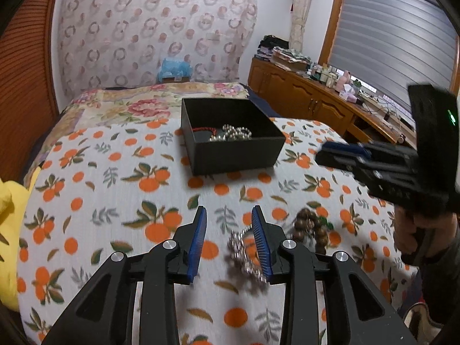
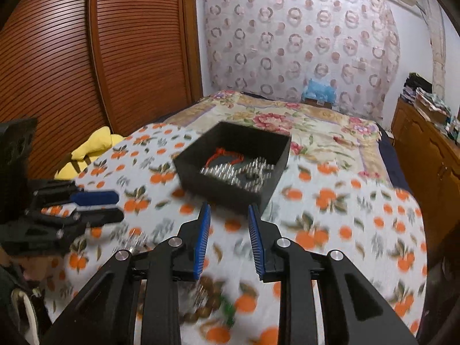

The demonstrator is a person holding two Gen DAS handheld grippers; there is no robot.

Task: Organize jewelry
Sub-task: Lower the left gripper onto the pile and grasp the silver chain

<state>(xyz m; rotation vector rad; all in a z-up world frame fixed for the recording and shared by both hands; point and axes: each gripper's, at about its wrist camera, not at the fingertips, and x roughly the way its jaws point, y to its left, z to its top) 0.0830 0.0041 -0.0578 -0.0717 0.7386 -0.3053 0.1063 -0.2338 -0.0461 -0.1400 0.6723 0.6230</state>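
A black open box (image 1: 230,155) sits on the bed and holds a silver bead chain (image 1: 233,133) and a red cord bracelet (image 1: 205,130); it also shows in the right wrist view (image 2: 230,189). My left gripper (image 1: 230,215) is open above the orange-print sheet, with a silver bead chain (image 1: 244,256) lying between its fingers near the right one. A brown wooden bead bracelet (image 1: 312,228) with a green piece lies just to the right. My right gripper (image 2: 230,210) is open and empty, with the brown bracelet (image 2: 207,302) below it.
The orange-print sheet (image 1: 115,172) covers the near bed, with a floral quilt (image 1: 129,103) behind. A yellow cushion (image 2: 89,146) lies at the left edge. A wooden dresser (image 1: 302,92) with clutter stands at the right. A slatted wooden wardrobe (image 2: 86,57) stands on the left.
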